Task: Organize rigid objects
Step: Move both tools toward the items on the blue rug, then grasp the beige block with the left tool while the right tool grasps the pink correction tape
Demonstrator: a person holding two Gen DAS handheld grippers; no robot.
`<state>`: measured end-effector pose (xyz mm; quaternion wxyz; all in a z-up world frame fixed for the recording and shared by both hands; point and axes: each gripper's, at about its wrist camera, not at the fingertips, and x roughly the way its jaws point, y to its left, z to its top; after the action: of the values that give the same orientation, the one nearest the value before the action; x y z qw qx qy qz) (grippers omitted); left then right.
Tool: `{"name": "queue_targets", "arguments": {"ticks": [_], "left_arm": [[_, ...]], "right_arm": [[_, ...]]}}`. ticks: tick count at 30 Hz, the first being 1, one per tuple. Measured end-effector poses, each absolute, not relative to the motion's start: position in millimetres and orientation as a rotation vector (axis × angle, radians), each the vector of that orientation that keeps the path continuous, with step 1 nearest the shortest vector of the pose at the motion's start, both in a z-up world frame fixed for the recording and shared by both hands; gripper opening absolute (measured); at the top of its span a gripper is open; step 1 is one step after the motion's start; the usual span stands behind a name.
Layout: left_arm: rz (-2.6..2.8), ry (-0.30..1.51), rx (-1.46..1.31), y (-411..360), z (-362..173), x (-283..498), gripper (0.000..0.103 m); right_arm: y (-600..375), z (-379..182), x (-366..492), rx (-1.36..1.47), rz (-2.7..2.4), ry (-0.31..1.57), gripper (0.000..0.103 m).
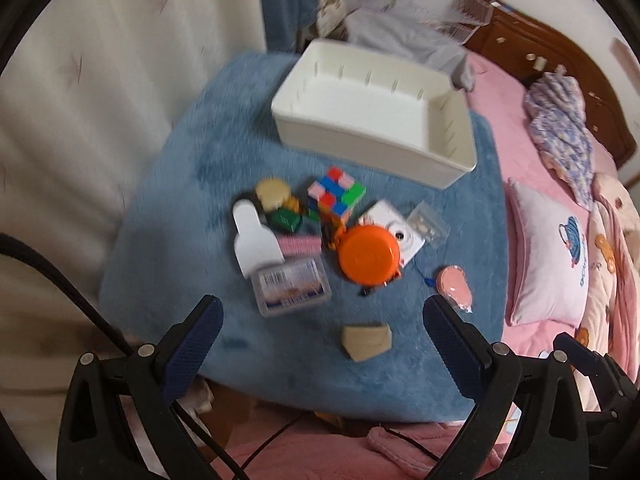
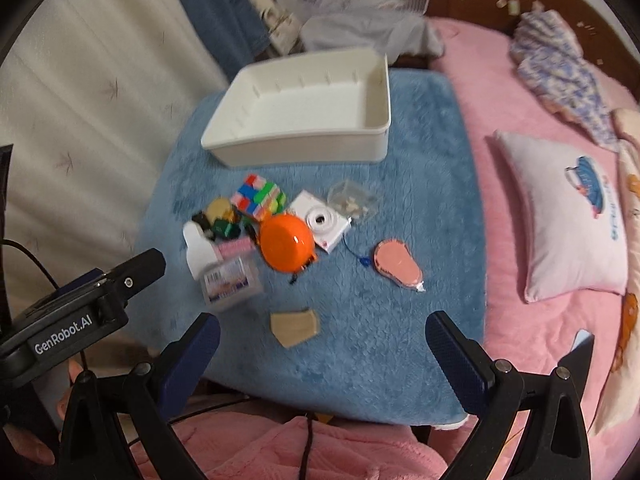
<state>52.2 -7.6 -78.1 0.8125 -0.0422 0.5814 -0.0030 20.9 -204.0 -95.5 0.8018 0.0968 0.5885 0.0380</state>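
Note:
A white bin (image 1: pixel 372 112) (image 2: pixel 304 112) stands empty at the far side of a blue mat (image 1: pixel 168 216) (image 2: pixel 360 320). In front of it lies a pile: colour cube (image 1: pixel 336 194) (image 2: pixel 258 194), orange round case (image 1: pixel 369 254) (image 2: pixel 286 248), white toy camera (image 1: pixel 400 232) (image 2: pixel 324 220), clear label box (image 1: pixel 290 286) (image 2: pixel 230 282), white scoop (image 1: pixel 252 236) (image 2: pixel 198 246). A tan wooden block (image 1: pixel 366 340) (image 2: pixel 296 326) and a pink oval piece (image 1: pixel 454 288) (image 2: pixel 398 264) lie apart. My left gripper (image 1: pixel 322 312) and right gripper (image 2: pixel 322 330) are open and empty, above the mat's near edge.
A pink bed (image 2: pixel 500 80) with a white pillow (image 1: pixel 548 256) (image 2: pixel 572 216) and patterned cloth (image 2: pixel 560 64) lies to the right. A white curtain (image 1: pixel 80 100) hangs on the left. A small clear bag (image 1: pixel 428 224) (image 2: pixel 352 200) lies beside the camera. The left gripper's body (image 2: pixel 80 308) shows in the right wrist view.

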Motion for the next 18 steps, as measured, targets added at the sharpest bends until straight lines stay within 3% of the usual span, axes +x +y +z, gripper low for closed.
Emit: {"name": "queue_targets", "arguments": {"ticks": [13, 18], "left_arm": [[0.129, 1.575, -0.261, -48, -176, 63, 0.1], [0.176, 1.666, -0.284, -53, -213, 63, 0.099]], "right_arm": [[-258, -173, 66, 0.129, 0.144, 1.45, 0.103], [-263, -211, 76, 0.145, 0.139, 1.499, 0.097]]}}
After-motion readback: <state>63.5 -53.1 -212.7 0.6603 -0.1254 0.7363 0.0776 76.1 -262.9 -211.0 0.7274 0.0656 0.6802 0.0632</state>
